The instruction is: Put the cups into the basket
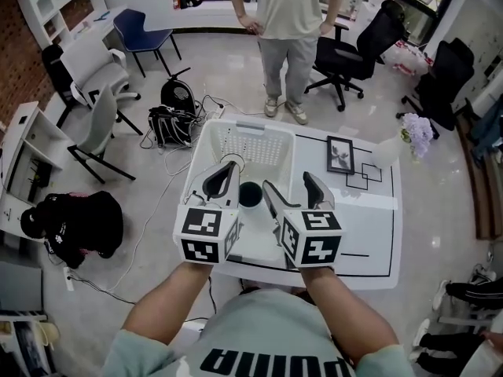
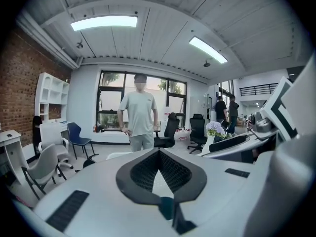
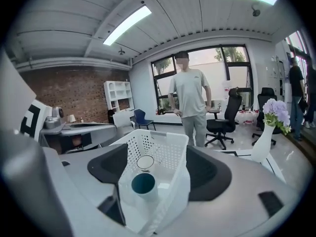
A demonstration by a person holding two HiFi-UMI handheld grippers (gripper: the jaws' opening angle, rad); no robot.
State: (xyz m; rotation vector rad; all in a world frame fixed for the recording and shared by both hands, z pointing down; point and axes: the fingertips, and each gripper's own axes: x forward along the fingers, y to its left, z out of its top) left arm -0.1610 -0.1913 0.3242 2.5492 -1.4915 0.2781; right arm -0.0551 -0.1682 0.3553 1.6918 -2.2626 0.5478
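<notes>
My right claw (image 1: 288, 183) is spread wide and holds nothing. Between its two dark pads I look straight down into the white basket (image 3: 170, 147), whose near corner sits just under the claw. Both cups are already inside it. The teal-lined cup (image 3: 143, 184) stands upright close below and a little left of the claw's middle, and the pale-rimmed cup (image 3: 144, 163) stands just beyond it, nearer the far wall. I cannot tell whether the two touch. My left claw (image 2: 158, 154) is pinched tip to tip with nothing in it, held just left of the right one and pointing out over the room. So I judge the placing done, or nearly so. If I had to shift a cup, I would expect it to be light, hard and smooth-walled, so it could slip in a loose pinch and chip if knocked against the other. I would take the teal-lined cup at the rim, with one pad inside and one outside on the side away from its neighbour, and close gently. The basket looks like thin perforated plastic, light enough to slide on the tabletop (image 1: 369, 226) if my claw bumps its wall.
</notes>
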